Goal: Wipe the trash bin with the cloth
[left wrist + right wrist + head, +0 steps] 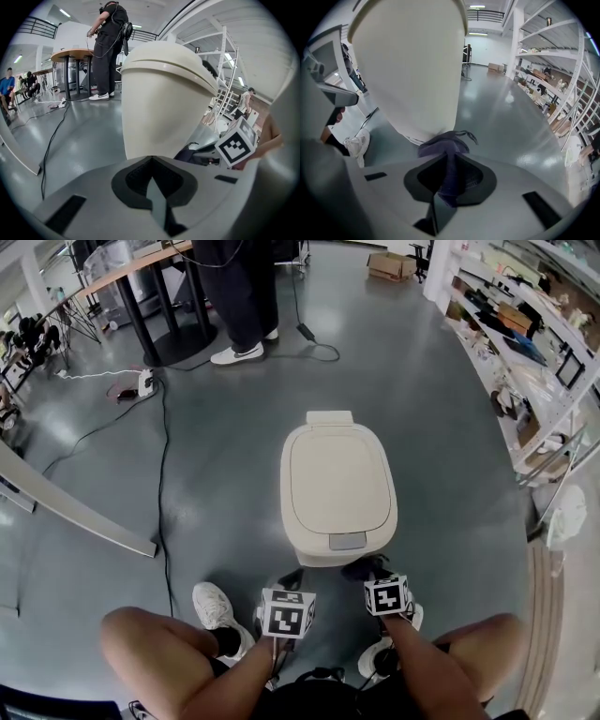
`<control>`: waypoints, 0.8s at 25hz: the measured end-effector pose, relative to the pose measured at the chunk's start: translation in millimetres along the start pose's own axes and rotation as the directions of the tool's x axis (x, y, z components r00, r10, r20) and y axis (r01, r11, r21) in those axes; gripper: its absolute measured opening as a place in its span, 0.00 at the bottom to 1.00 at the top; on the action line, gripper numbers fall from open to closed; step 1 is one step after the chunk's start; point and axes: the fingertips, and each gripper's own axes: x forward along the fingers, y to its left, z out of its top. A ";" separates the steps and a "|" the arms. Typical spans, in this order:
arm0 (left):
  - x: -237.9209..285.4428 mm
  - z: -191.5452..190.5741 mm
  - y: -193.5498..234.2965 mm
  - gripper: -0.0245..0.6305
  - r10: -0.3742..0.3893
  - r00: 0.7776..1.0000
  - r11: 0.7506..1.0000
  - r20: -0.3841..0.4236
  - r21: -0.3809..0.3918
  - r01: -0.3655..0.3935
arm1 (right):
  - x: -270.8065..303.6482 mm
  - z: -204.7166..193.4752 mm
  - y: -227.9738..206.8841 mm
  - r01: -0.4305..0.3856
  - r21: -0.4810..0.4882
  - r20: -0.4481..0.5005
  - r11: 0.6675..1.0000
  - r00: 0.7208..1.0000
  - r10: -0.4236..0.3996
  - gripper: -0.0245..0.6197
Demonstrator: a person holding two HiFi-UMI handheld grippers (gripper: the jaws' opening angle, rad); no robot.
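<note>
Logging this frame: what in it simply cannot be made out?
1. Right gripper view: whether the cloth, clamped in the right gripper, touches the trash bin; the bunched cloth covers that spot.
2. Head view: the bin's front wall, hidden under the lid overhang and the marker cubes.
3. Left gripper view: the bin's base, cut off by the left gripper body.

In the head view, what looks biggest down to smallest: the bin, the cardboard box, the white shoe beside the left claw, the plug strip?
1. Bin: largest by far.
2. Cardboard box and white shoe: look alike; the box is farther off, so I won't rank them.
3. Plug strip: smallest.
</note>
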 end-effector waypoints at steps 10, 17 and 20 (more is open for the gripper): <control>3.7 -24.0 23.5 0.04 0.032 0.998 0.998 -0.059 -0.043 -0.035 | 12.9 -5.0 73.1 -0.159 -0.142 -0.100 0.977 0.984 0.146 0.12; 2.2 -25.8 38.0 0.04 0.032 0.998 0.998 -0.053 -0.057 -0.035 | 28.0 14.7 137.1 -0.230 -0.242 -0.112 0.943 0.972 0.209 0.12; 0.7 -30.4 45.7 0.04 0.036 0.998 0.996 -0.058 -0.075 -0.041 | 34.2 20.3 162.3 -0.255 -0.278 -0.118 0.926 0.966 0.231 0.12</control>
